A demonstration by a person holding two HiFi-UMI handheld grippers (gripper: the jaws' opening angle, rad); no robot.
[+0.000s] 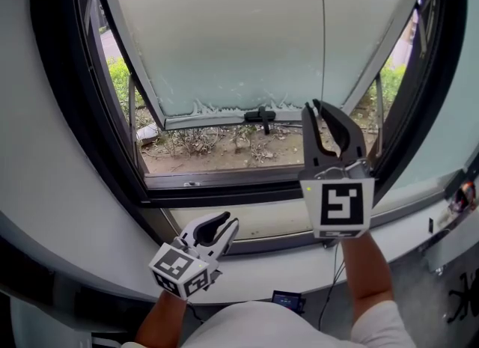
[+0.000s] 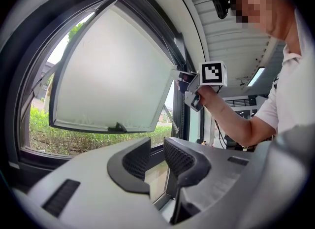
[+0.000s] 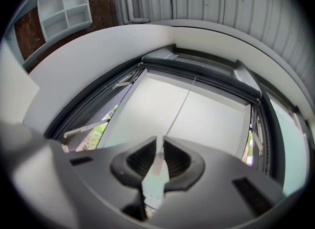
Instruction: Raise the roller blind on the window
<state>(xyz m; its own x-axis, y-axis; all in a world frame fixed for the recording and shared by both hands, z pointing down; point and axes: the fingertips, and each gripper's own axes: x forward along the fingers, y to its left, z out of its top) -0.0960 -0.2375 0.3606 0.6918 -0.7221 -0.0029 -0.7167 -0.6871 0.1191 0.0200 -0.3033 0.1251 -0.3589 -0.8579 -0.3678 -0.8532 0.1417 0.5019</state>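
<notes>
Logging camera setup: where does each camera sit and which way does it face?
Head view: on the person's head, steeply down at the sill and frosted pane; left claw, right claw, forearms show.
Left gripper view: on the left claw, level along its open jaws toward the pane; right claw and arm show.
Right gripper view: on the right claw, tilted up along the cord; only its jaws show, shut on the cord.
Shared: all see the pane; head and right gripper views see the cord.
</notes>
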